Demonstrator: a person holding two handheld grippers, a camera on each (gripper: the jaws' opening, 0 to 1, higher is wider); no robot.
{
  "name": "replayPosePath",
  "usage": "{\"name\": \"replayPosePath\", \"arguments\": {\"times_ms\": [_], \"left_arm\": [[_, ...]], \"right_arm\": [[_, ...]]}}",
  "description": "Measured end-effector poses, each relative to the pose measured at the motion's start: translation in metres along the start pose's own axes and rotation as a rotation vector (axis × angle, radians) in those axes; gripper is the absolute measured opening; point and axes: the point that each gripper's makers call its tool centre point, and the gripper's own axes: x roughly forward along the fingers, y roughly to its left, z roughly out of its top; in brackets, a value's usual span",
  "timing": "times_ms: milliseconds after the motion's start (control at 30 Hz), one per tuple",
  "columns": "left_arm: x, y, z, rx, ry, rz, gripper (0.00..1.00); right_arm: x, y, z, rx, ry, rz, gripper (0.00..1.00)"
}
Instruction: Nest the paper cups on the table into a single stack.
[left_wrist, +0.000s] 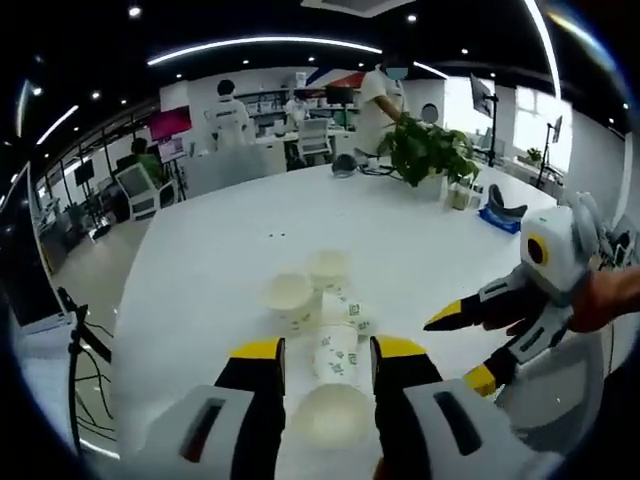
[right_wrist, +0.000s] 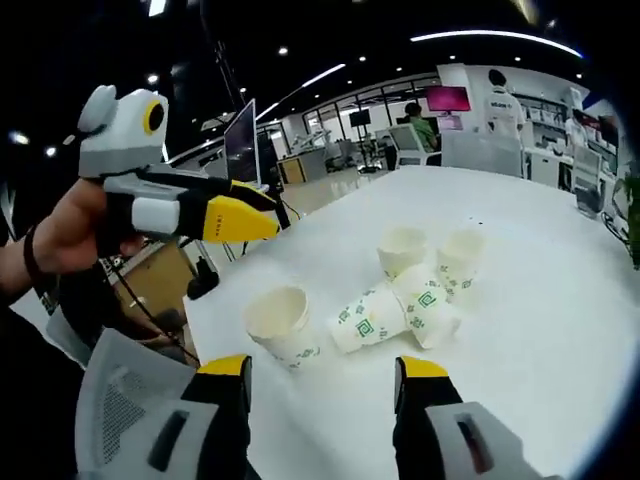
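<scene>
Several white paper cups with green print sit in a cluster on the white table (left_wrist: 220, 260). Two stand upright at the far side (left_wrist: 290, 298) (left_wrist: 328, 268); two lie on their sides (left_wrist: 345, 310) (left_wrist: 337, 358). One more cup (left_wrist: 335, 415) stands nearest, mouth up, seen between my left gripper's (left_wrist: 330, 350) open jaws. In the right gripper view that cup (right_wrist: 280, 320) stands on the table below the left gripper (right_wrist: 245, 215), apart from it. My right gripper (right_wrist: 322, 368) is open and empty, just short of the lying cups (right_wrist: 370, 318) (right_wrist: 425, 300). It enters the left gripper view from the right (left_wrist: 462, 348).
A potted plant (left_wrist: 430, 150) and a blue object (left_wrist: 500, 215) stand at the table's far right. The table edge (right_wrist: 215, 290) runs close to the nearest cup. Desks, chairs, a monitor (right_wrist: 240, 140) and people fill the office behind.
</scene>
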Motion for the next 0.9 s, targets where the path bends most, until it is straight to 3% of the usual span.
{"name": "replayPosePath", "arguments": {"times_ms": [333, 467, 667, 800, 900], "left_arm": [[-0.01, 0.028, 0.01, 0.021, -0.01, 0.0, 0.32], [-0.011, 0.037, 0.006, 0.039, 0.001, -0.013, 0.32], [-0.012, 0.049, -0.003, 0.065, 0.022, -0.024, 0.34], [-0.014, 0.057, -0.009, 0.063, 0.032, -0.032, 0.35], [-0.017, 0.056, -0.015, 0.072, 0.045, -0.039, 0.37]], "right_arm": [[0.02, -0.036, 0.051, 0.02, -0.051, -0.069, 0.55], [0.035, -0.055, 0.07, 0.015, -0.048, -0.097, 0.54], [0.052, -0.084, 0.083, 0.006, -0.01, -0.155, 0.55], [0.058, -0.121, 0.102, 0.102, -0.033, -0.236, 0.56], [0.064, -0.136, 0.105, 0.144, -0.026, -0.263, 0.56]]}}
